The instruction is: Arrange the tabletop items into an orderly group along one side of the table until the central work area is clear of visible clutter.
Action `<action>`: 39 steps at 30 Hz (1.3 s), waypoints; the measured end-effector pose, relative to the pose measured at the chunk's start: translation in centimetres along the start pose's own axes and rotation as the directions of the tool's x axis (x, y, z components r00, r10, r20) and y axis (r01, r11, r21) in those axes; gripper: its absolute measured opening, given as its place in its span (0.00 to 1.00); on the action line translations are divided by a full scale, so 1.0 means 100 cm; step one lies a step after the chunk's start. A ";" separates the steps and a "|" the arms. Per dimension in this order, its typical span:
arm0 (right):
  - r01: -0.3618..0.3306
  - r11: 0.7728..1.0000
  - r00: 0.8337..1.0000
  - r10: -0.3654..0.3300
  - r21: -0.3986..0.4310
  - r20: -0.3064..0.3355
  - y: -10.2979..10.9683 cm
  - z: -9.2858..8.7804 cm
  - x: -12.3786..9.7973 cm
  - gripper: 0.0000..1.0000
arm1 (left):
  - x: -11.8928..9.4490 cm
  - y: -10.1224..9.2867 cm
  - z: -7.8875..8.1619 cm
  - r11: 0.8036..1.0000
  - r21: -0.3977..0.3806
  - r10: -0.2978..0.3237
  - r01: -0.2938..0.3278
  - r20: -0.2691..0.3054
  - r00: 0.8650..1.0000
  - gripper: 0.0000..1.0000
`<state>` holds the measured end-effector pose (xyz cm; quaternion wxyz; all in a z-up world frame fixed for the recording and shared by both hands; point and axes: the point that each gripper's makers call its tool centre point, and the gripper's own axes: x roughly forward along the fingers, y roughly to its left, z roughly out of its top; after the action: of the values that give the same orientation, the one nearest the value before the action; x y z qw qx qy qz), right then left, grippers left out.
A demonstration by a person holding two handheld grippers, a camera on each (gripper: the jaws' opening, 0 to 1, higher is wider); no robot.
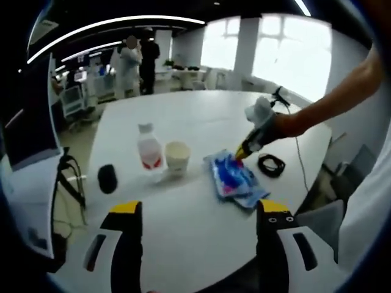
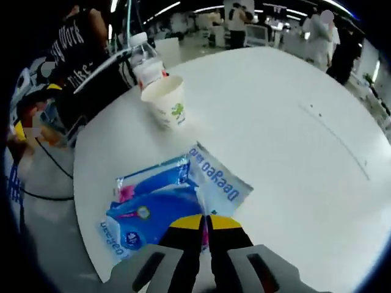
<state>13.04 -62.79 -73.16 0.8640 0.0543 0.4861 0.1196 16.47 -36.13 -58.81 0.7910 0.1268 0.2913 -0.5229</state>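
Right gripper view: right tool (image 2: 206,221) pressed together, pinching the blue wipes packet (image 2: 160,204) at its near edge

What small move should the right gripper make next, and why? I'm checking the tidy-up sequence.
Probably drag the blue packets toward the paper cup and bottle. The right gripper looks shut on the packets' edge, and those two already stand together near the table's edge.

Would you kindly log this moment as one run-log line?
right hand-held gripper: shut on blue packets | left hand-held gripper: open, hovering | bottle, paper cup: side by side
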 end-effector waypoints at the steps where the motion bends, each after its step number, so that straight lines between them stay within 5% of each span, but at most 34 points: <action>1: 0.009 0.999 1.000 -0.009 0.036 0.010 -0.002 -0.004 -0.003 0.00 | 0.000 0.001 -0.002 1.000 -0.003 0.001 -0.001 -0.001 1.000 0.77; 5: 0.006 0.987 0.999 -0.013 0.158 0.040 -0.001 -0.028 -0.012 0.00 | 0.000 0.000 -0.001 1.000 -0.015 -0.001 0.001 0.000 1.000 0.77; 11: -0.040 0.928 0.993 -0.005 0.369 0.119 0.005 -0.045 -0.024 0.00 | 0.002 0.000 -0.001 1.000 -0.005 -0.007 0.007 -0.002 1.000 0.76; 16: -0.033 0.934 0.993 -0.010 0.356 0.116 0.014 -0.057 -0.026 0.00 | 0.003 -0.001 0.000 1.000 -0.011 -0.006 0.006 0.002 1.000 0.75; 29: -0.045 0.870 0.987 -0.037 0.490 0.156 0.044 -0.082 -0.026 0.02 | 0.001 -0.003 -0.001 1.000 -0.027 -0.001 0.002 0.010 1.000 0.74; 39: -0.064 0.859 0.986 -0.023 0.508 0.163 0.058 -0.092 -0.030 0.03 | 0.000 -0.011 0.000 1.000 -0.018 -0.016 0.016 0.009 1.000 0.75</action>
<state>2.82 -58.19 -74.29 0.8540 0.2963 0.4276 -0.0094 15.45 -36.59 -58.71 0.7893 0.1152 0.2933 -0.5270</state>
